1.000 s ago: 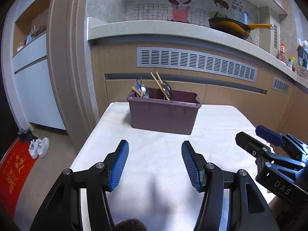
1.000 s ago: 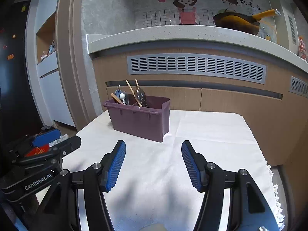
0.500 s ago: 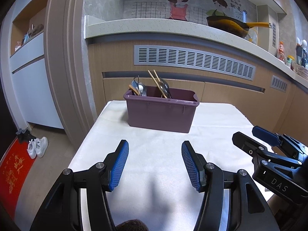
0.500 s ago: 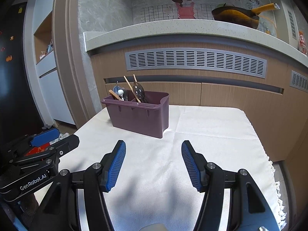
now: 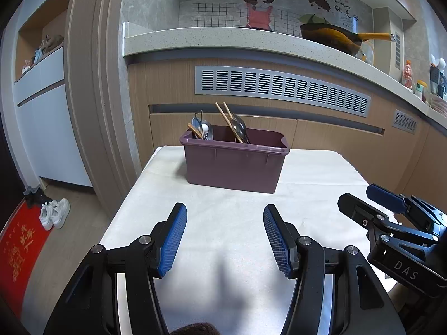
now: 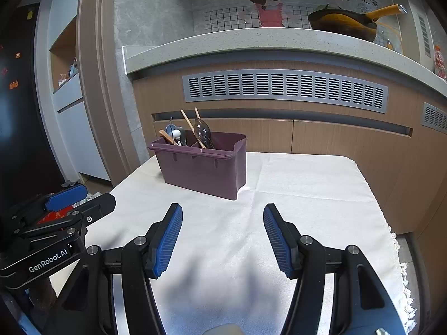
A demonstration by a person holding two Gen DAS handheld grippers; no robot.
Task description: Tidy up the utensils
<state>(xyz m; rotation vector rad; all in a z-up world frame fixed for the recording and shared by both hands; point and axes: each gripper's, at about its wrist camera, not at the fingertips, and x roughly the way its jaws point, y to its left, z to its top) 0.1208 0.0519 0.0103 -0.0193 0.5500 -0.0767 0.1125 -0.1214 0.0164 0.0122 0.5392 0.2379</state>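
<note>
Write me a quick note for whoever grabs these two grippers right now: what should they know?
Left gripper: open, empty, above the white cloth.
Right gripper: open, empty, above the same cloth.
Purple bin stands at the far side of the table; chopsticks and spoons stand in its left compartments.
Done: no loose utensils show on the cloth.
Left: possibly nothing; check the bin's right end, hidden from here.

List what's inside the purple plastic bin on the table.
In the purple plastic bin: wooden chopsticks, a dark ladle, a wooden spoon and metal utensils. Walls hide their lower ends and the bin's bottom.
</note>
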